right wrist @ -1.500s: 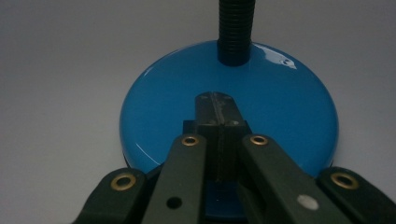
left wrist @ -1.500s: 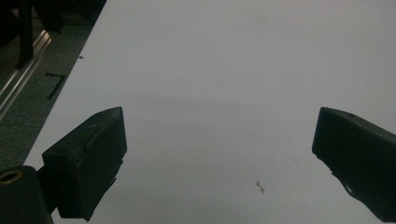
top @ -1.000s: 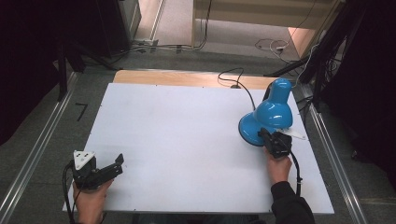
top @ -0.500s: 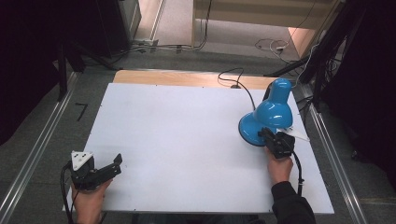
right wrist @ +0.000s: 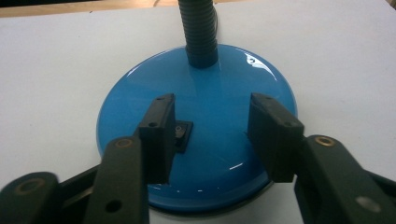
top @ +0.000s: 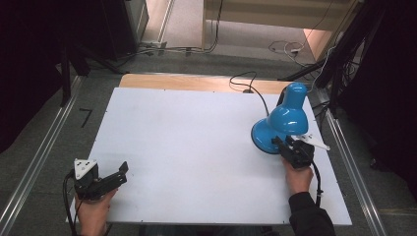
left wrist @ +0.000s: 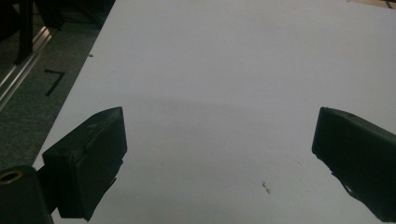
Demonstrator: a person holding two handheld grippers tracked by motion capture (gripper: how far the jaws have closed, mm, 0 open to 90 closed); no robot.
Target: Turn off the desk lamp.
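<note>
A blue desk lamp (top: 287, 115) stands at the right of the white table (top: 196, 132), its shade bent low over its round base (top: 261, 141). My right gripper (top: 283, 145) hovers at the near edge of that base. In the right gripper view the gripper (right wrist: 210, 112) is open above the glossy base (right wrist: 210, 74); its jaws have just been opening and grip nothing. A small black switch (right wrist: 180, 135) sits beside the left jaw. The ribbed neck (right wrist: 200, 32) rises beyond. My left gripper (top: 119, 174) rests open at the near left corner, over bare table (left wrist: 219, 140).
The lamp's black cable (top: 246, 81) runs off the far edge over a wooden strip (top: 187, 81). Metal rails (top: 44, 152) line the floor on both sides of the table. The wide middle of the tabletop is bare white.
The right gripper's jaws look wider apart at the lamp base than before. Both hands stay where they were.
</note>
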